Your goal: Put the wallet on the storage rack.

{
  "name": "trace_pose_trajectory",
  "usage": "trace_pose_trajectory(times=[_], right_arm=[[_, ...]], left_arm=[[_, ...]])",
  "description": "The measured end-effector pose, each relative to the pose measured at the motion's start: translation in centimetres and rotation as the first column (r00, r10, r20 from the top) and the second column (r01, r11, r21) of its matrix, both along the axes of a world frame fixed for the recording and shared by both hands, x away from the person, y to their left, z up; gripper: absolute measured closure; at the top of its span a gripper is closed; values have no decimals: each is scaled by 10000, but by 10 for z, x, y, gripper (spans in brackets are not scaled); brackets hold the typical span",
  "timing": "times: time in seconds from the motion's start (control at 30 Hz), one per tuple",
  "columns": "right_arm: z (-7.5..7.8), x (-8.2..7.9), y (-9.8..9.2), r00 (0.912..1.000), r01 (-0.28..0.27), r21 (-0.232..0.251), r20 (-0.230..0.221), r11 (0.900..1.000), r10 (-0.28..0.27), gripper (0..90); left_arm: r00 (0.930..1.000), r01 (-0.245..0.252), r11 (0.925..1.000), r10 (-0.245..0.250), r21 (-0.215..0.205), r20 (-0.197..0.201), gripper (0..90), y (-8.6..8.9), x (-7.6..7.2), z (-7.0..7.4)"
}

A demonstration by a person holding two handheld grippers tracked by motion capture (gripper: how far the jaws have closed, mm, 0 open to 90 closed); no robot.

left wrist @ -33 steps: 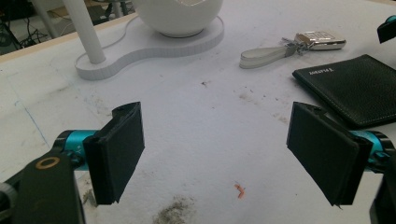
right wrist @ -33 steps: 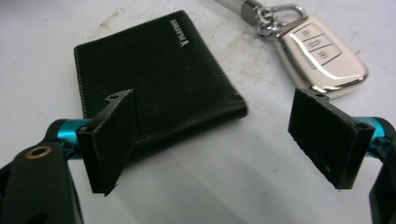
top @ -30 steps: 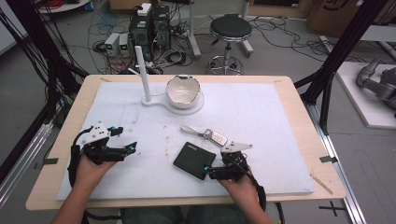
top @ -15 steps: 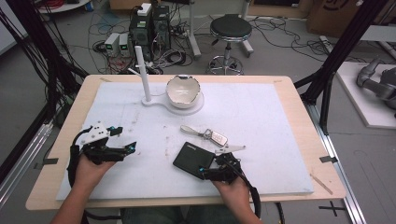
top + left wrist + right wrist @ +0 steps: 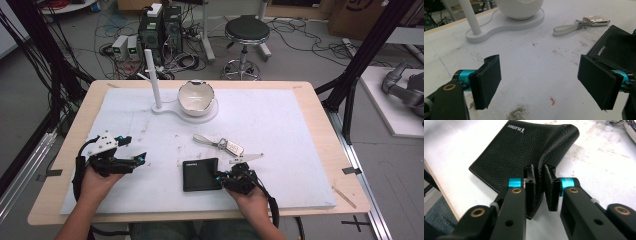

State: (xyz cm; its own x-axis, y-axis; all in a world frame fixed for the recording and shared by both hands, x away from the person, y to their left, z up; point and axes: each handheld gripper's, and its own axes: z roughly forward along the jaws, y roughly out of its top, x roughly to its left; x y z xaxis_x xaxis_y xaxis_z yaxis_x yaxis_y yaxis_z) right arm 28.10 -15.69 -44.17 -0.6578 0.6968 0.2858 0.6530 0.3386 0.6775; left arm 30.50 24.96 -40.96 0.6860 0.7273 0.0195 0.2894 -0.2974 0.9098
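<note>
A black leather wallet [image 5: 200, 174] lies on the white mat near the front edge. My right gripper [image 5: 223, 178] is shut on its right edge; in the right gripper view the jaws pinch the wallet's [image 5: 524, 152] folded spine between the pads [image 5: 530, 180], and that edge curls up slightly. My left gripper [image 5: 137, 159] rests at the front left of the mat, jaws wide open, nothing between them [image 5: 540, 75]. The wallet [image 5: 616, 50] lies beyond its right jaw.
A key fob with a grey strap [image 5: 227, 146] lies just behind the wallet, also seen as keys [image 5: 596, 20]. A white bowl [image 5: 196, 97] sits on a white base with an upright post [image 5: 152, 77] at the back centre.
My right gripper has slid left to the wallet's right edge and shut on it. The left gripper has stayed put.
</note>
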Motion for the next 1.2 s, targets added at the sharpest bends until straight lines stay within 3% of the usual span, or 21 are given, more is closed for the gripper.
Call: trace_pose_trajectory(times=[0.2,0.33,0.5,0.7,0.93,1.13,1.2], right_arm=[[1,3,-2,9998,-112,208,-170,9997,115,860],[5,3,-4,9998,-207,443,27,9988,206,862],[18,5,-10,9988,-167,901,465,9958,125,862],[31,13,-19,9944,-61,989,1058,9951,-44,863],[71,31,-23,9700,82,575,2420,9983,-219,864],[101,50,-20,9494,270,209,3123,9994,-322,863],[104,53,-19,9480,306,141,3166,9994,-335,863]], left_arm=[[10000,-12,10000,12,-24,18,191,2,0,0],[10000,-42,10000,42,-50,12,190,3,0,1],[10000,-60,10000,60,-34,2,191,3,0,0],[10000,-61,10000,61,-19,16,190,2,0,0],[9999,-140,9999,140,-56,63,190,5,1,1],[9999,-103,9999,103,-68,87,191,4,1,1],[9999,-95,9999,95,-63,84,190,4,1,2]])
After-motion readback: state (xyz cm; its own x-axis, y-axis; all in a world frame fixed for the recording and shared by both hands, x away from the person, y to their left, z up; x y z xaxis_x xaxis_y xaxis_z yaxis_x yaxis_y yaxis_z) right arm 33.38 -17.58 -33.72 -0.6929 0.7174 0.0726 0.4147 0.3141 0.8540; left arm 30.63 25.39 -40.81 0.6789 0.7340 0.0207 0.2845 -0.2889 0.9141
